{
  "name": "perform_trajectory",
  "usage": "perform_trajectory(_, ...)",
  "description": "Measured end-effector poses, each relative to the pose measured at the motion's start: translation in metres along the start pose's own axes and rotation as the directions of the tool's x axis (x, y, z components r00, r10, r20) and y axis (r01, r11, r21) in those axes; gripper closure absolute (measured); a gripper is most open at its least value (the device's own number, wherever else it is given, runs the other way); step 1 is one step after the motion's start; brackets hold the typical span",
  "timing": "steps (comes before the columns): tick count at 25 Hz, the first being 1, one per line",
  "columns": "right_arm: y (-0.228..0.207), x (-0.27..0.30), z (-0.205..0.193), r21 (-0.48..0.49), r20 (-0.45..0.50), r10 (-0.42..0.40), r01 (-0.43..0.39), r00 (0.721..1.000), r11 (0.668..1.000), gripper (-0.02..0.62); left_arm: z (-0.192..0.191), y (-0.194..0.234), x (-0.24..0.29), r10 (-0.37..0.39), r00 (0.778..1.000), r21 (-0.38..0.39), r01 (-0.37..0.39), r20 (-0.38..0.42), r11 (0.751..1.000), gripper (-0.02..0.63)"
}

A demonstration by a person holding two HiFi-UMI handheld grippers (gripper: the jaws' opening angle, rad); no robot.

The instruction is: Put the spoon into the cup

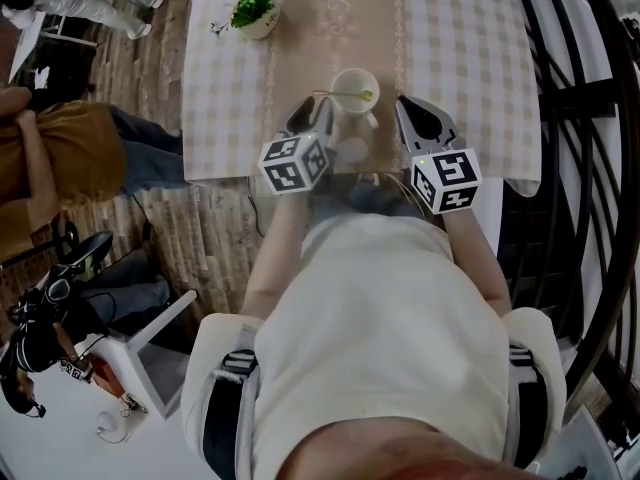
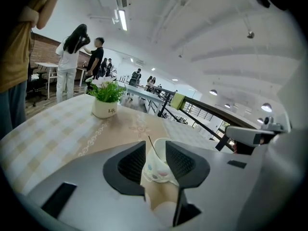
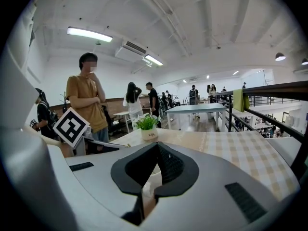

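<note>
A white cup (image 1: pixel 355 90) stands near the front edge of the checked table (image 1: pixel 460 48). The thin spoon (image 1: pixel 340 94) rests inside it, handle leaning toward the left rim. My left gripper (image 1: pixel 318 110) sits just left of the cup. In the left gripper view my left gripper (image 2: pixel 155 153) is open, and the cup (image 2: pixel 155 167) with the spoon handle (image 2: pixel 150 143) shows through the gap, clear of the pads. My right gripper (image 1: pixel 404 102) is just right of the cup; in its own view my right gripper (image 3: pixel 156 148) has its tips together and holds nothing.
A small potted plant (image 1: pixel 250 8) stands at the table's far left corner. A dark railing (image 1: pixel 590 118) runs along the right side. A person in an ochre shirt (image 1: pixel 50 158) stands left of the table, with others farther back.
</note>
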State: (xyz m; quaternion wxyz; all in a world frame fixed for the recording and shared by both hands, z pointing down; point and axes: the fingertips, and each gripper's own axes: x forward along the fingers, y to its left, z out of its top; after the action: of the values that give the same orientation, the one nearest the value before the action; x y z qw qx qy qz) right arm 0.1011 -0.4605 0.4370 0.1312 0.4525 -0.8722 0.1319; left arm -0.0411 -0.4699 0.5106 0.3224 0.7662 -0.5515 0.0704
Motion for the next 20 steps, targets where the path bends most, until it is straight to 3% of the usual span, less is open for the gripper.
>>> perform_trajectory(8,0.029,-0.025,-0.008,-0.014,0.010,0.004,-0.004,1.000,1.000,0.595,0.007,-0.011,-0.053,-0.017,0.995,0.020,0.015,0.094,1.000,0.499)
perform_trajectory(20,0.075,-0.075,-0.028,-0.034,0.031,0.025,-0.024,0.999,0.999,0.595,-0.008,-0.031,-0.130,-0.024,0.986,0.045,0.017,0.166,0.999,0.586)
